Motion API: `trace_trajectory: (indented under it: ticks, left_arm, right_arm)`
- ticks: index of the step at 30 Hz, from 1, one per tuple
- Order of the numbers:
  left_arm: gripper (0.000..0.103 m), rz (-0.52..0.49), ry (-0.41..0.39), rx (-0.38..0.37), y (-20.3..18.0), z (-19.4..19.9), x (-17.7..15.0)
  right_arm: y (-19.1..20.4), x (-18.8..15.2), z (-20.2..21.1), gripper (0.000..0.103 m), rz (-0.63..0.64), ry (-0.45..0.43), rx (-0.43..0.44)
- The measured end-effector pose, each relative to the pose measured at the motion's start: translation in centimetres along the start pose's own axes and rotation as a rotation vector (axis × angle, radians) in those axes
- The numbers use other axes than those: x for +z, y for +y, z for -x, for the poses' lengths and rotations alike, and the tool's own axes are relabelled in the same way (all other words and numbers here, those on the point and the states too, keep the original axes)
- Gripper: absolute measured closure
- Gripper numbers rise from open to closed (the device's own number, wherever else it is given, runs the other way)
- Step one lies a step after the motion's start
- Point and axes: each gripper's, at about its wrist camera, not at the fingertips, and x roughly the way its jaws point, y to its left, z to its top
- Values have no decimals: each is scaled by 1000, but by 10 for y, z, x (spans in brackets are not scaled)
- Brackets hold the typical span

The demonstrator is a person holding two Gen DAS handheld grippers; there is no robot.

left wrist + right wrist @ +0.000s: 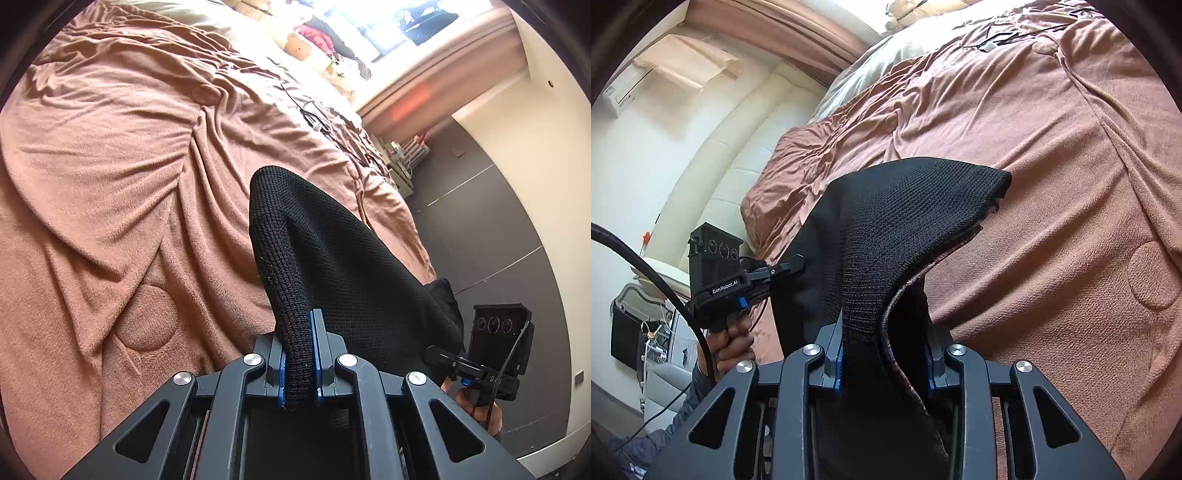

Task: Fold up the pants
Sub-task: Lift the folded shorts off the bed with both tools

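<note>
1. Left gripper is sitting nearest the lens in the left wrist view, jaws nearly closed, blue pads pinching a rolled edge of the black knit pants.
2. Pants are hanging lifted off the pink blanket, fabric running from the left jaws toward the right side of that view, where the other tool is showing.
3. Right gripper is clamping a thicker bunch of the same pants; jaws are standing partly apart with cloth filling the gap, a ribbed band and a brownish inner face showing at the pinch.
4. In the right wrist view the left gripper is gripping the pants' far edge; a hand is holding its handle, and a black cable is looping past it.
5. Writing: "GenRobot.AI" in white is reading clearly on that tool's body. Nothing else is readable.
6. Bed is filling the background, blanket wrinkled, a cream headboard standing behind it; dark floor is showing beside the bed.
</note>
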Motion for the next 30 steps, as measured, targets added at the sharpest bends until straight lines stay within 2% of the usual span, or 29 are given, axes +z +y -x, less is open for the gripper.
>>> trace_trajectory:
  ticks: [16,30]
  left_arm:
    - [92,-71,-134,-37,-45,79,-12]
    - [92,-133,-266,-34,-71,175,-36]
  right_arm:
    - [52,-30,50,77,134,-128,8]
    - [132,-68,101,77,270,-212,3]
